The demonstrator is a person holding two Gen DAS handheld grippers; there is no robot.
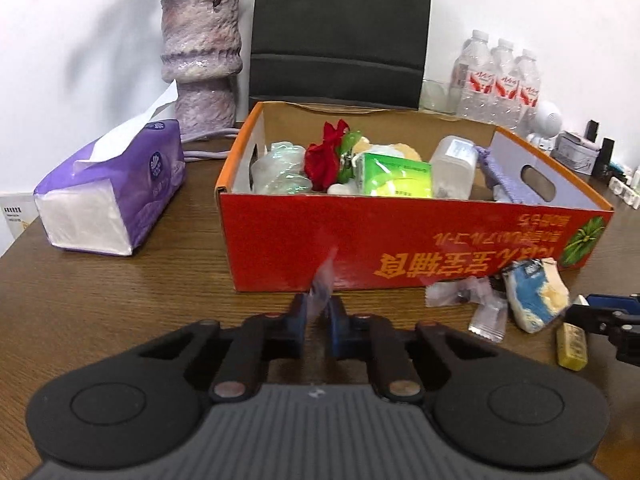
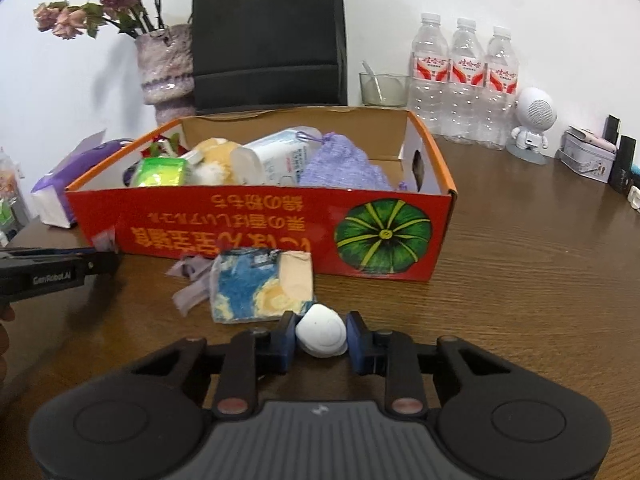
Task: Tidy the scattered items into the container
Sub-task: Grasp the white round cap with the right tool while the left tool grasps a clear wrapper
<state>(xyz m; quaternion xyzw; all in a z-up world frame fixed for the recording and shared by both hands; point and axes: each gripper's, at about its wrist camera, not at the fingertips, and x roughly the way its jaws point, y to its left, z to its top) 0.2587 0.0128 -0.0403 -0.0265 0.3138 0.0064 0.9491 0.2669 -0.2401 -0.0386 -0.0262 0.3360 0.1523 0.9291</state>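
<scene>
A red-orange cardboard box [image 1: 400, 240] [image 2: 240, 232] stands on the brown table, holding a red flower, a green packet, a white jar and a purple knit pouch. My left gripper [image 1: 318, 308] is shut on a thin clear wrapper [image 1: 322, 276] just before the box's front wall. The left gripper [image 2: 96, 262] also shows at the left edge of the right wrist view. My right gripper [image 2: 322, 330] is shut on a white round lump [image 2: 322, 332] low over the table. Near it lie a blue-and-yellow sponge cloth [image 2: 256, 288] [image 1: 536, 296], crumpled clear wrappers [image 2: 192, 284] [image 1: 460, 292] and a small yellow packet [image 1: 572, 346].
A purple tissue pack [image 1: 108, 196] lies left of the box. Behind it stand a mottled vase [image 1: 200, 60] and a black bag [image 1: 340, 28]. At the back right are three water bottles [image 2: 464, 80], a glass [image 2: 384, 88], a white figurine [image 2: 532, 124] and a tin [image 2: 588, 158].
</scene>
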